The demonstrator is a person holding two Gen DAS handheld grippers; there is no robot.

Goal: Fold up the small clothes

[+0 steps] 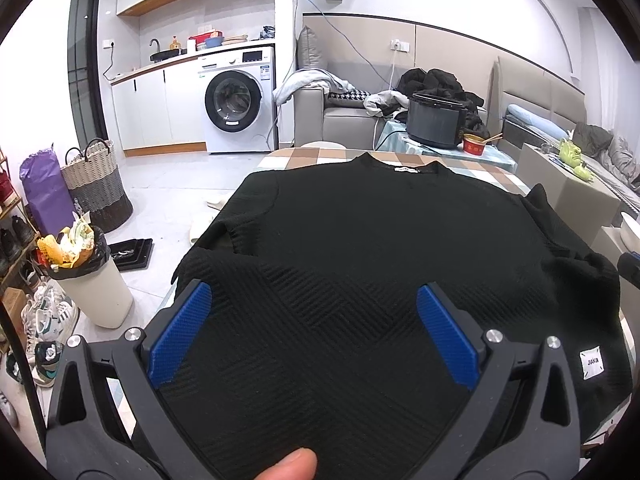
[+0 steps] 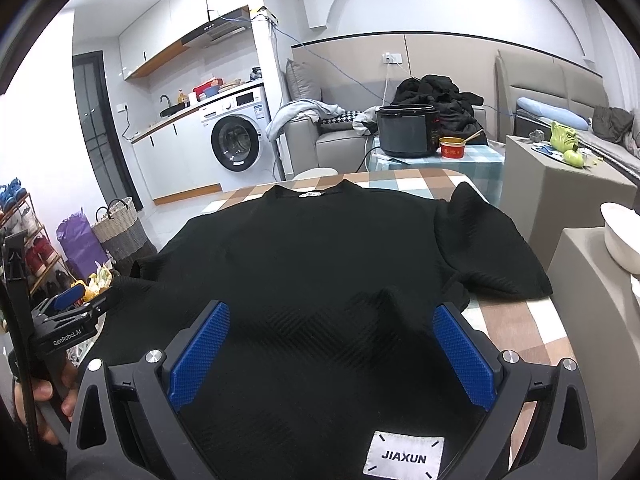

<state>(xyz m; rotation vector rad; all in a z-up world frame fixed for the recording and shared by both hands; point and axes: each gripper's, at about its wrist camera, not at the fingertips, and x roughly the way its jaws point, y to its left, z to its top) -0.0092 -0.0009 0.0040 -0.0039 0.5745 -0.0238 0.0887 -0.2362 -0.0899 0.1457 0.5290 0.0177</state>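
Observation:
A black textured short-sleeved top [image 1: 360, 232] [image 2: 304, 252] lies flat on a checked table [image 2: 516, 320], its collar with a white neck tag [image 2: 309, 193] at the far end. A white JIAXUN label [image 2: 403, 457] [image 1: 591, 363] sits near the hem. My left gripper [image 1: 314, 324] hovers open over the hem's left part, blue pads [image 1: 180, 332] wide apart, nothing between them. My right gripper [image 2: 332, 344] stands open over the hem near the label. The left gripper [image 2: 76, 304] also shows at the right wrist view's left edge, held by a hand [image 2: 48, 400]. The right sleeve [image 2: 488, 248] lies spread out.
Beyond the table stand a black cooker [image 2: 408, 130] and red bowl [image 2: 453, 148] on a small checked table, and a grey sofa [image 1: 348, 120] piled with clothes. To the left on the floor are a full bin [image 1: 92, 280], baskets [image 1: 96, 184] and shoes. A white bowl [image 2: 622, 236] sits at right.

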